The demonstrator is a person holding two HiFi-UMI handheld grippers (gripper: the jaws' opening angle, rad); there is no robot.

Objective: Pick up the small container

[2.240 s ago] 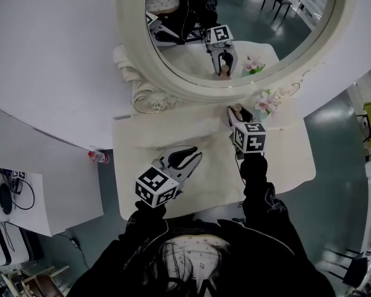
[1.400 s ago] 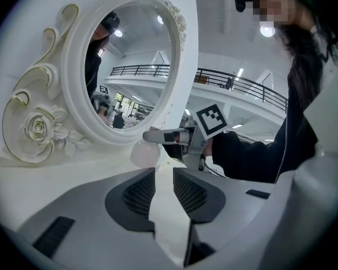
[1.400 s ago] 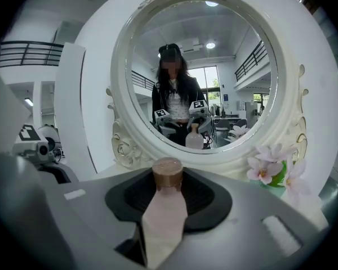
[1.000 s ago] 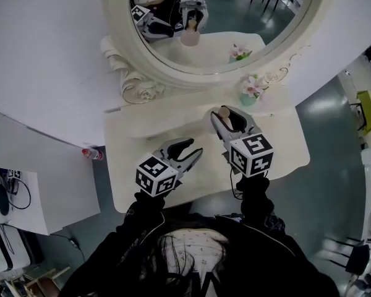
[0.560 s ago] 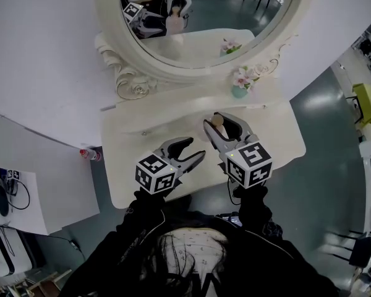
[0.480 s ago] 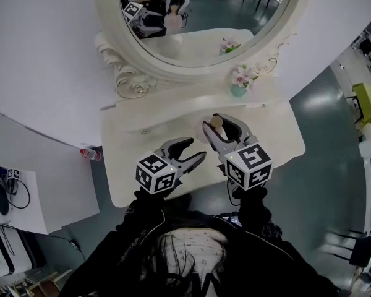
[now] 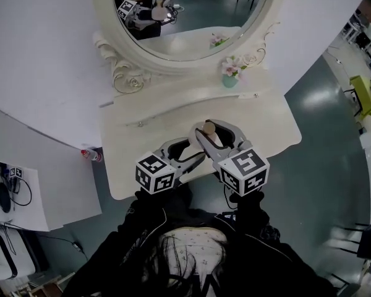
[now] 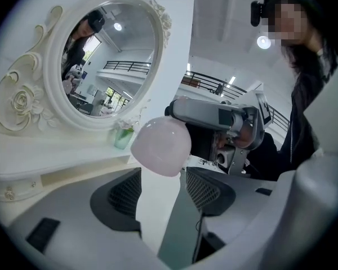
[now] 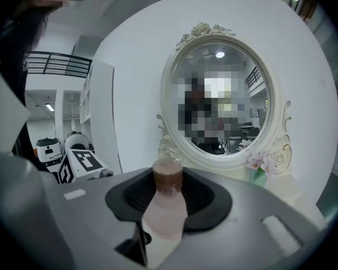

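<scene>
Cream counter (image 7: pixel 273 127) below a carved oval mirror (image 7: pixel 191 11): the right tool (image 7: pixel 217 135) clamped the small container (image 9: pixel 168 202), a frosted pink brown-capped bottle. The left tool (image 8: pixel 168 193), jaws just opened, gripped nothing; the container's rounded base was just ahead of it.

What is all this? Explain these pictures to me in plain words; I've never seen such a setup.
There is no robot here. A person holds a hand-held gripper in each hand, and each gripper has two fingers and a cube with square markers. The head view comes from a camera on the person's head, looking steeply down. The other two views come from a camera riding on each gripper, looking along its fingers. Below stands a white table with an oval mirror and a small vase of flowers. The right gripper is shut on a small pink bottle with a brown cap, held clear of the table. The left gripper has just been opening its fingers. The bottle's rounded base shows just ahead of the gap between them, but they do not press on it.
</scene>
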